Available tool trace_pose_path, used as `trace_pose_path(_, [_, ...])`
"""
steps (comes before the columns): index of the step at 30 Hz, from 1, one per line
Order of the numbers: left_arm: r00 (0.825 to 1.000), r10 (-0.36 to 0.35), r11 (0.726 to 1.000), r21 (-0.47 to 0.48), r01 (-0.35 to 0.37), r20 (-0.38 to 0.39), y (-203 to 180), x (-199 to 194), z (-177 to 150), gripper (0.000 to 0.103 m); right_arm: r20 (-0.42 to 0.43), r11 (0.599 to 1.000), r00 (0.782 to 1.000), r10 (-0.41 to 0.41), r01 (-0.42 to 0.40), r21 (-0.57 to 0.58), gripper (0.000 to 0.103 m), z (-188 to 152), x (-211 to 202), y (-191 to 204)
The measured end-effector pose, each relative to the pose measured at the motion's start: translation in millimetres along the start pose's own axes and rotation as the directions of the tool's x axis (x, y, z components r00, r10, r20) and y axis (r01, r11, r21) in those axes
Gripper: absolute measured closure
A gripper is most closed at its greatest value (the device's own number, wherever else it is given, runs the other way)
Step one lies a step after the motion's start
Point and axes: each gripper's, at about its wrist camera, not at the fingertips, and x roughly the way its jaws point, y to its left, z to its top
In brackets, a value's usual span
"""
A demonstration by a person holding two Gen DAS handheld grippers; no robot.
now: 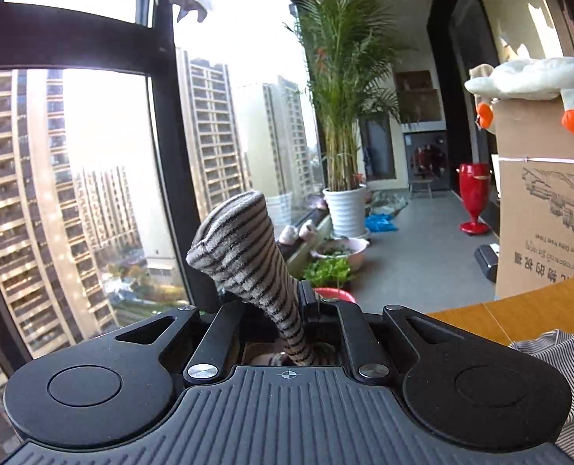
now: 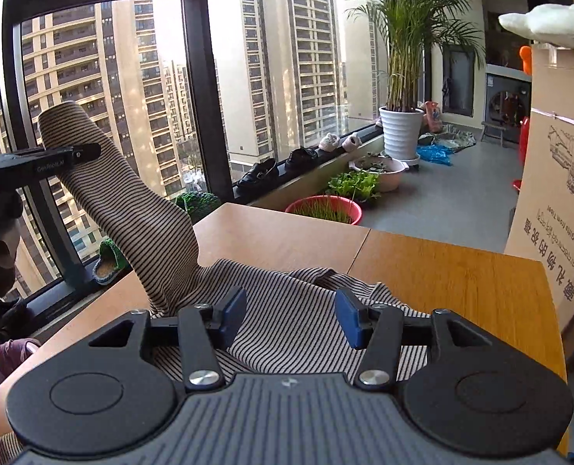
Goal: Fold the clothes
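A shirt (image 2: pixel 298 310) is spread on the bench (image 2: pixel 442 271), its sleeve (image 2: pixel 147 217) raised at the left in the left claw (image 2: pixel 87 151). The right claw (image 2: pixel 290 319) is held over the shirt. A cardboard box (image 2: pixel 558 193) is placed to the right, a window (image 2: pixel 131 77) behind.

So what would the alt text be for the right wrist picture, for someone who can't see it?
The open right claw hovers over a brown-and-black striped knit garment on a wooden table. The left claw lifts its sleeve before a high-rise window.
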Motion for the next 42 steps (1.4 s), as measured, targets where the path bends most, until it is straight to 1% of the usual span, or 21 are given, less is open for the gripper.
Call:
trace_pose_path(3, [1.000,0.007,0.996,-0.089,-0.009,-0.025,29,-2,3,0.093,-0.060,0.987,0.998,0.025,-0.034,-0.159,0.048,-1,43,47])
trace_pose_path(7, [0.998,-0.005,0.986,-0.166,-0.006,-0.065,54,1,2,0.093,-0.131,0.971,0.991,0.022,-0.053,-0.233,0.048,-2,84,77])
trace_pose_path(10, [0.996,-0.033,0.984,-0.175,0.019,-0.078,58,2,-1,0.092,-0.121,0.953,0.992,0.021,-0.056,-0.299,0.049,-8,97,89])
trace_pose_path(11, [0.995,-0.046,0.982,-0.184,0.030,-0.083,57,3,-1,0.092,-0.123,0.951,0.992,0.028,-0.065,-0.303,0.062,-8,97,86])
trace_pose_path(12, [0.994,-0.064,0.980,-0.196,0.045,-0.090,54,7,0,0.092,-0.125,0.951,0.991,0.039,-0.075,-0.299,0.087,-8,97,83])
trace_pose_path(13, [0.992,-0.079,0.977,-0.206,0.058,-0.096,51,9,1,0.092,-0.127,0.958,0.990,0.055,-0.088,-0.273,0.093,-7,93,78])
trace_pose_path(14, [0.991,-0.089,0.975,-0.210,0.066,-0.098,50,9,1,0.092,-0.116,0.966,0.991,0.061,-0.088,-0.243,0.093,-4,85,70])
trace_pose_path(16, [0.992,-0.093,0.977,-0.200,0.074,-0.090,48,6,2,0.092,-0.035,0.987,0.999,0.020,-0.025,-0.160,0.093,8,51,38])
trace_pose_path(19, [0.994,-0.085,0.983,-0.170,0.073,-0.068,40,2,8,0.090,0.087,0.996,0.993,-0.084,0.085,-0.004,0.094,25,-11,-22])
trace_pose_path(20, [0.995,-0.084,0.984,-0.161,0.073,-0.062,39,1,9,0.090,0.133,0.987,0.979,-0.156,0.151,0.047,0.094,28,-40,-46])
trace_pose_path(22, [0.995,-0.087,0.985,-0.152,0.078,-0.054,35,1,10,0.090,0.210,0.949,0.927,-0.312,0.294,0.113,0.094,32,-91,-83])
trace_pose_path(25, [0.991,-0.123,0.980,-0.166,0.113,-0.051,20,6,10,0.090,0.273,0.887,0.847,-0.456,0.411,0.209,0.093,33,-153,-119])
trace_pose_path(27, [0.984,-0.163,0.972,-0.180,0.148,-0.069,7,10,8,0.089,0.279,0.878,0.837,-0.471,0.413,0.241,0.093,29,-170,-129])
trace_pose_path(28, [0.980,-0.183,0.968,-0.187,0.166,-0.080,0,12,7,0.089,0.277,0.877,0.838,-0.471,0.409,0.253,0.093,27,-176,-133])
trace_pose_path(31, [0.966,-0.230,0.963,-0.172,0.208,-0.118,-18,13,-2,0.088,0.201,0.910,0.902,-0.382,0.330,0.252,0.093,7,-156,-129])
trace_pose_path(33, [0.951,-0.262,0.959,-0.150,0.238,-0.166,-31,14,-13,0.086,0.124,0.930,0.943,-0.308,0.271,0.248,0.093,-13,-129,-121])
trace_pose_path(36, [0.929,-0.287,0.956,-0.128,0.263,-0.235,-39,12,-31,0.081,0.028,0.946,0.976,-0.215,0.201,0.253,0.093,-36,-87,-106])
trace_pose_path(38, [0.917,-0.294,0.955,-0.116,0.272,-0.268,-40,11,-39,0.072,-0.013,0.956,0.988,-0.153,0.151,0.251,0.092,-47,-72,-97])
trace_pose_path(40, [0.908,-0.307,0.951,-0.116,0.285,-0.284,-36,5,-42,0.047,-0.015,0.963,0.989,-0.144,0.144,0.230,0.087,-51,-73,-88])
trace_pose_path(41, [0.903,-0.323,0.946,-0.117,0.302,-0.283,-33,-2,-43,0.041,-0.013,0.964,0.990,-0.141,0.140,0.225,0.082,-53,-77,-84])
trace_pose_path(42, [0.896,-0.346,0.938,-0.119,0.325,-0.278,-29,-11,-42,0.033,-0.008,0.963,0.990,-0.137,0.135,0.235,0.071,-55,-84,-82])
